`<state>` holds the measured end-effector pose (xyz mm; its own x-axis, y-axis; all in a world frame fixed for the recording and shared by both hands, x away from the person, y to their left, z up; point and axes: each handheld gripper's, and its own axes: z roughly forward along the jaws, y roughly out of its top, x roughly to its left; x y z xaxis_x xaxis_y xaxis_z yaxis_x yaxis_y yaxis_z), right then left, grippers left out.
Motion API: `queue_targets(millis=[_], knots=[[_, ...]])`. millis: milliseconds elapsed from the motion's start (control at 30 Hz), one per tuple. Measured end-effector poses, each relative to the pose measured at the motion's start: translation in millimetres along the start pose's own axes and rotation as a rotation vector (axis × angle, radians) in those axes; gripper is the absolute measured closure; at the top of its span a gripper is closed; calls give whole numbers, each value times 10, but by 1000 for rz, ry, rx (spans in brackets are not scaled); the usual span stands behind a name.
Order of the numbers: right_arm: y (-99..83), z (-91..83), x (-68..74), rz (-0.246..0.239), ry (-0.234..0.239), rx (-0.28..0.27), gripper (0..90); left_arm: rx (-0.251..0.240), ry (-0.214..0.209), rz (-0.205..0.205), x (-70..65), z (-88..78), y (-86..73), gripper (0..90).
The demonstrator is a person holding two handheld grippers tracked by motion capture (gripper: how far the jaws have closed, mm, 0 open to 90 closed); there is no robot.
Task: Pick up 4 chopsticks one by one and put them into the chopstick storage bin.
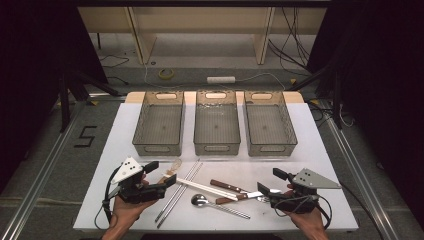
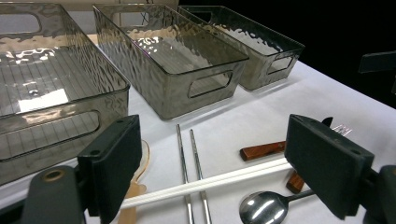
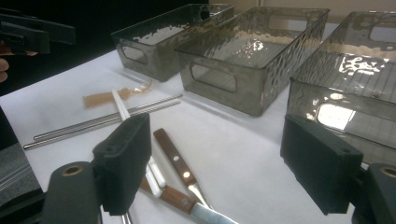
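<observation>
Loose cutlery lies on the white table (image 1: 122,150) near its front edge. There is a pair of metal chopsticks (image 1: 176,194) (image 2: 183,156) (image 3: 100,120) and a pair of white chopsticks (image 1: 207,188) (image 2: 205,184) laid across them. Beside these lie a metal spoon (image 1: 200,200) (image 2: 263,209), two wooden-handled pieces (image 1: 227,187) (image 3: 173,157) and an amber spoon (image 1: 173,166) (image 3: 108,97). My left gripper (image 1: 160,174) (image 2: 219,170) hovers open over the left end of the pile. My right gripper (image 1: 272,182) (image 3: 223,168) is open at the right end, just above the table.
Three smoky see-through bins stand in a row behind the cutlery: left (image 1: 157,148), middle (image 1: 217,148) and right (image 1: 272,148). All look empty. A person's hands come in from the bottom edge. The floor beyond holds cables and a tape roll (image 1: 166,73).
</observation>
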<state>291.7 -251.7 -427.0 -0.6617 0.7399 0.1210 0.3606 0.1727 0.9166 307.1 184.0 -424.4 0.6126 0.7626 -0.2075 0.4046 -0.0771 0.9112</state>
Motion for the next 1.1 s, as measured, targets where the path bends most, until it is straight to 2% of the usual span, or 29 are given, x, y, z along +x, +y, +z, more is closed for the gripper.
queue_targets(millis=[233, 433, 633, 667, 733, 767, 800, 833, 867, 933, 1000, 1033, 1067, 1100], knots=[[9, -2, -8, 8, -2, -3, 258, 0, -1, -1, -2, 1, -1, 183], [34, 17, -6, 5, 12, 20, 261, 0, -1, -2, -5, 3, -1, 183], [146, 72, -1, -13, 60, 60, 300, 0, 0, -5, -4, 4, 0, 183], [198, 121, 6, -40, 80, 90, 319, 0, -1, -5, -5, 5, 0, 182], [220, 152, 11, -47, 94, 110, 332, 2, -1, -6, -6, 6, 0, 183], [257, 230, 31, -68, 128, 144, 354, 2, 0, -7, -8, 8, 1, 182], [273, 275, 49, -82, 141, 168, 368, 4, 1, -6, -8, 9, 1, 183], [273, 275, 49, -82, 141, 168, 368, 6, 2, -5, -9, 10, 0, 183], [292, 380, 94, -111, 172, 211, 394, 11, 3, -2, -9, 9, -1, 182], [298, 493, 148, -137, 198, 254, 435, 10, 3, -2, -9, 8, -1, 182], [295, 599, 199, -167, 213, 298, 459, 11, 3, 1, -7, 5, 0, 182], [295, 599, 199, -167, 213, 298, 459, 10, 2, 1, -7, 4, -1, 182], [288, 696, 229, -185, 229, 334, 488, 10, 3, 1, -7, 4, -1, 182], [288, 696, 229, -185, 229, 334, 488, 11, 2, 1, -6, 4, -1, 182]])
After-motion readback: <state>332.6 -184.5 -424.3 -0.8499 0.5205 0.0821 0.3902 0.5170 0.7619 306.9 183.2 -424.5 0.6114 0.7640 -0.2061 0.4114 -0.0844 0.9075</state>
